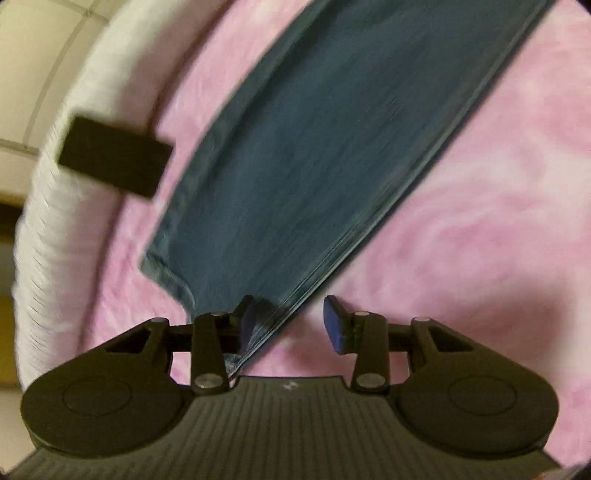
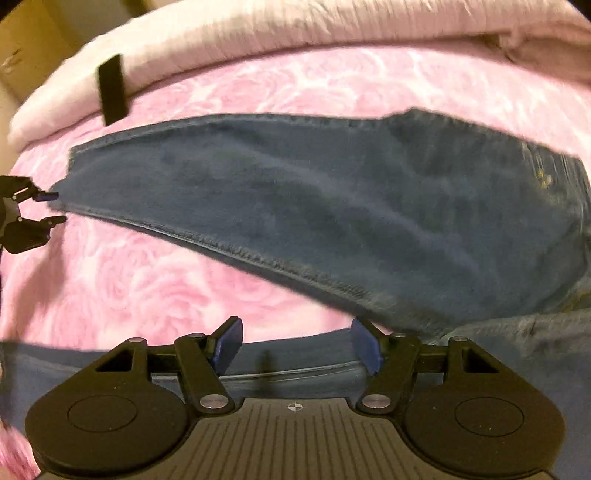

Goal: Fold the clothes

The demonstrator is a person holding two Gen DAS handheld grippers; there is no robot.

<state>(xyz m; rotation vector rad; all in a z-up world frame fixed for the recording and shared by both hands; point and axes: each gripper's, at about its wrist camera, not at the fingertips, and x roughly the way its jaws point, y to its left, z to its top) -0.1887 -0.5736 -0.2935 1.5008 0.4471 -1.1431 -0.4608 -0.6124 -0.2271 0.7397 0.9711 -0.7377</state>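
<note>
blue jeans (image 1: 314,155) lie across a pink rose-print bedspread (image 1: 480,221), hem beside the wide-spread left gripper (image 1: 291,321), while the right gripper (image 2: 297,345) gapes empty over denim.

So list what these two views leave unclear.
- Left gripper: open, with the jeans hem against one pad; motion blur hides whether it presses the cloth.
- Jeans waist: cut off by the right wrist view's right edge.
- Black block on the quilt: too blurred to identify.
- Cloth under the right gripper: hidden by the gripper body.
</note>
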